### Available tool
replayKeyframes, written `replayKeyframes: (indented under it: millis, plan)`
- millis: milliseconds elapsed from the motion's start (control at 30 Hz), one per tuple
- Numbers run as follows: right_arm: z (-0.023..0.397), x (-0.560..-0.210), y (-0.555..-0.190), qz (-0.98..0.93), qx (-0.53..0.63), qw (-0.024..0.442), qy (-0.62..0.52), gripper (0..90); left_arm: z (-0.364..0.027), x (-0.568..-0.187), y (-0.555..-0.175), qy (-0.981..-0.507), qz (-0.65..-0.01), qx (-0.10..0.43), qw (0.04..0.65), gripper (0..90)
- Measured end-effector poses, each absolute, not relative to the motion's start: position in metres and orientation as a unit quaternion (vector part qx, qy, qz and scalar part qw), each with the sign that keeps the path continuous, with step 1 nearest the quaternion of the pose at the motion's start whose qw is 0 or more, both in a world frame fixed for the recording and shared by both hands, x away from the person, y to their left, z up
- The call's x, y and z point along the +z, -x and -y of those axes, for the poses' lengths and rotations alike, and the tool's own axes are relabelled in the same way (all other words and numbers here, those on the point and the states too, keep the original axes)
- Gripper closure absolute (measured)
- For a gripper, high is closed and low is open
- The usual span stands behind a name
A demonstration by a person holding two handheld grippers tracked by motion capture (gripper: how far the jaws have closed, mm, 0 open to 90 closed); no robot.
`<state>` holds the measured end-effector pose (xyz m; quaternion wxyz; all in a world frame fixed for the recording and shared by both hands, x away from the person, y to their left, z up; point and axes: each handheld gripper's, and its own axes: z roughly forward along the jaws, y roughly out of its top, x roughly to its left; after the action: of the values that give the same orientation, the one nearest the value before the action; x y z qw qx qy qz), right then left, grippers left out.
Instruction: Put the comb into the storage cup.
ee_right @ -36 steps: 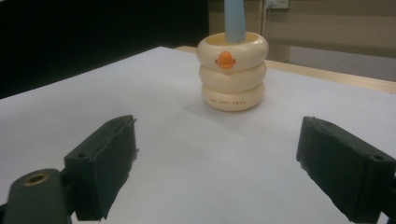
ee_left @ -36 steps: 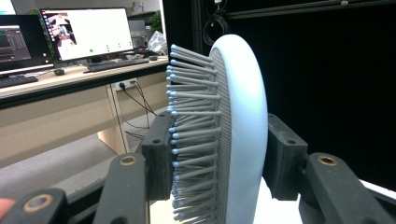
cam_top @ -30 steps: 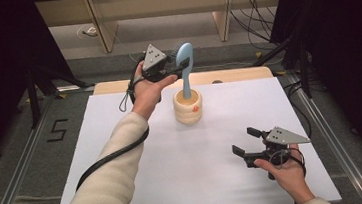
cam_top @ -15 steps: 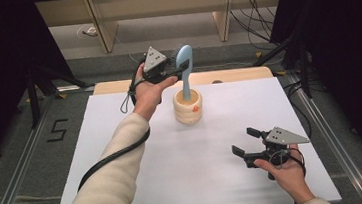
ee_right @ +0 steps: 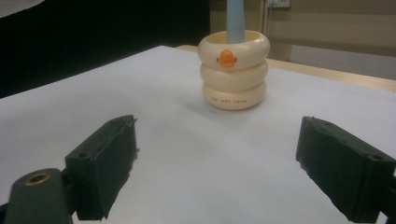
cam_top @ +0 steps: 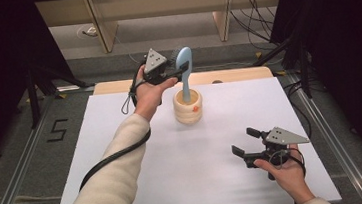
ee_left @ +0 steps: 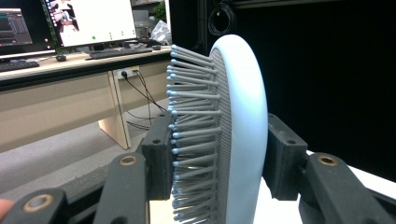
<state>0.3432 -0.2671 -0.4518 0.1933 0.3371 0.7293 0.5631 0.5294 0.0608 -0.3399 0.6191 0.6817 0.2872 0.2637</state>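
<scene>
Two things stand near the middle of the high view: a cream ringed holder [cam_top: 188,107] on the white table [cam_top: 123,152], and a pale blue hairbrush [cam_top: 183,66] rising upright from its mouth, handle down. Little stands around them; the board lies bare on every side of the holder, and beyond its far edge, at the top of the frame, run wooden desk legs [cam_top: 103,24] and cables on grey floor. From the lower left a cream sleeve [cam_top: 111,184] stretches up to the left gripper [cam_top: 182,70], whose jaws are clamped on the brush head, one pad against the bristles and one against the smooth back, as the left gripper view shows. At lower right the right gripper [cam_top: 247,143] rests low over the table with its jaws spread wide and nothing between them, pointing toward the holder, well apart from it.
</scene>
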Motion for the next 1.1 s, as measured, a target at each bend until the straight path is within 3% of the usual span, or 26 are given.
replayKeyframes:
  millis: [1100]
  plan:
    - [0.267,-0.452,-0.343,-0.73,0.563,0.191,-0.337,13.6,-0.058,-0.352,-0.535,-0.687,-0.298,0.257,0.611,51.5]
